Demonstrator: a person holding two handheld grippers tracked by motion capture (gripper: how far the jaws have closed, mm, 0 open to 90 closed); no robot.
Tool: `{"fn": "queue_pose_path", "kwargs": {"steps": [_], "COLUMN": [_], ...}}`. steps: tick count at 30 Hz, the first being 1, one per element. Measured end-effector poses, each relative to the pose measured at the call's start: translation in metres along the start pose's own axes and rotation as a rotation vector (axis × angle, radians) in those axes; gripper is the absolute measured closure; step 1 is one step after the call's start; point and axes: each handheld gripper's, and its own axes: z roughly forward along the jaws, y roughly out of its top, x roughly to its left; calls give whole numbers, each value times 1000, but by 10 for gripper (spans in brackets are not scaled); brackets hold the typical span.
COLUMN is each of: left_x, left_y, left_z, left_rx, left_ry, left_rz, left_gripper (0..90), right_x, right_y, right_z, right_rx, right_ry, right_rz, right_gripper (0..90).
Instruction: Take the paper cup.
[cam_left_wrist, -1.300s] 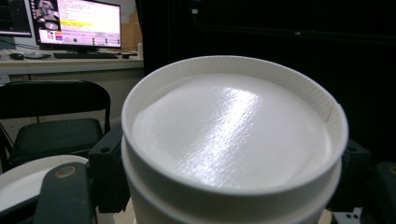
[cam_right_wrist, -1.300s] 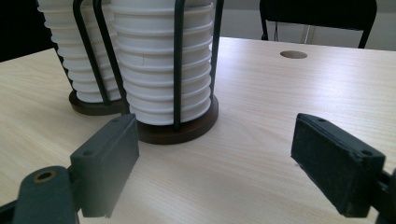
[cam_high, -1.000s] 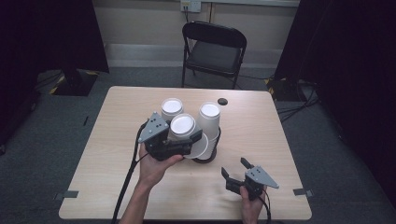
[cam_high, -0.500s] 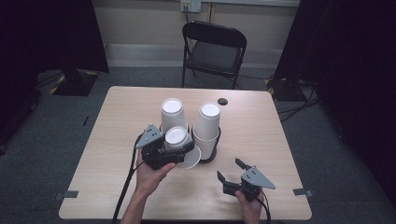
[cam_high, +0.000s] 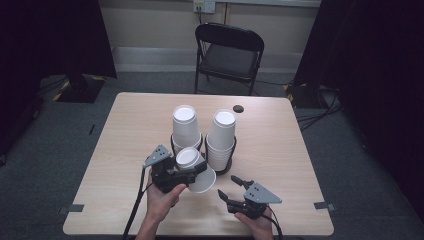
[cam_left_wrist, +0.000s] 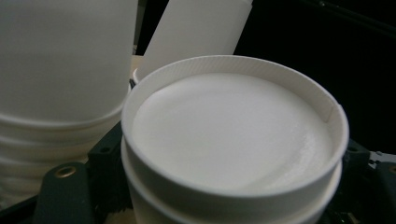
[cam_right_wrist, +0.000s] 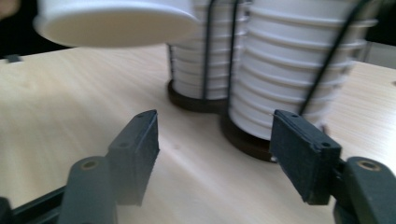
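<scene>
The left gripper (cam_high: 181, 172) pinches one white paper cup (cam_high: 192, 167) with its fingers, bottom up and tilted, low over the tabletop (cam_high: 125, 140) just in front of the two cup stacks. It looks like the step of bringing a separated cup down to put it on the wood. The right gripper (cam_high: 231, 189) waits near, its fingers (cam_right_wrist: 140, 140) spread with nothing between them; they have just been closing a little. The next move, I think, needs to lower the cup flat on its rim and then release it without pushing the holders.

The cup is smooth thin paper with a rolled rim and a recessed round bottom. The left stack (cam_high: 185, 125) and the right stack (cam_high: 221, 137) stand in black wire holders (cam_right_wrist: 205, 100) on dark round bases; their rims make ribbed rings
</scene>
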Motion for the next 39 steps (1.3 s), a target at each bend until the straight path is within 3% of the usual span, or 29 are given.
{"fn": "queue_pose_path", "kwargs": {"steps": [3, 4, 5, 6, 9, 14, 16, 20, 26, 31, 39], "left_x": [3, 5, 5, 7, 8, 7, 7, 6, 5, 3, 0], "left_y": [-4, -9, -9, -12, -16, -22, -23, -26, -28, -25, -25], "left_z": [-1, -2, -2, -3, -5, -10, -12, -16, -16, -13, -8], "left_rx": [-1, -8, -8, -9, -12, -28, -34, -42, -46, -50, -36], "left_ry": [-6, -25, -25, -35, -52, -53, -71, -74, -101, -126, -133], "left_rz": [-19, -50, -50, -73, -114, -129, -147, -160, -203, -246, -241], "left_gripper": [219, 220, 219, 220, 220, 220, 220, 220, 220, 221, 218], "right_x": [6, 11, 12, 13, 15, 18, 20, 25, 27, 29, 27], "right_y": [1, 2, 2, 2, 3, 3, 4, 6, 9, 13, 23], "right_z": [3, 5, 5, 5, 6, 7, 7, 7, 10, 17, 31], "right_rx": [-6, -20, -28, -44, -75, -113, -158, -235, -279, -290, -300], "right_ry": [29, 37, 41, 54, 73, 105, 118, 115, 117, 104, 96], "right_rz": [5, 4, 3, 7, 23, 24, 9, -33, -65, -87, -98], "right_gripper": [343, 353, 367, 426, 430, 455, 470, 483, 521, 531, 612]}}
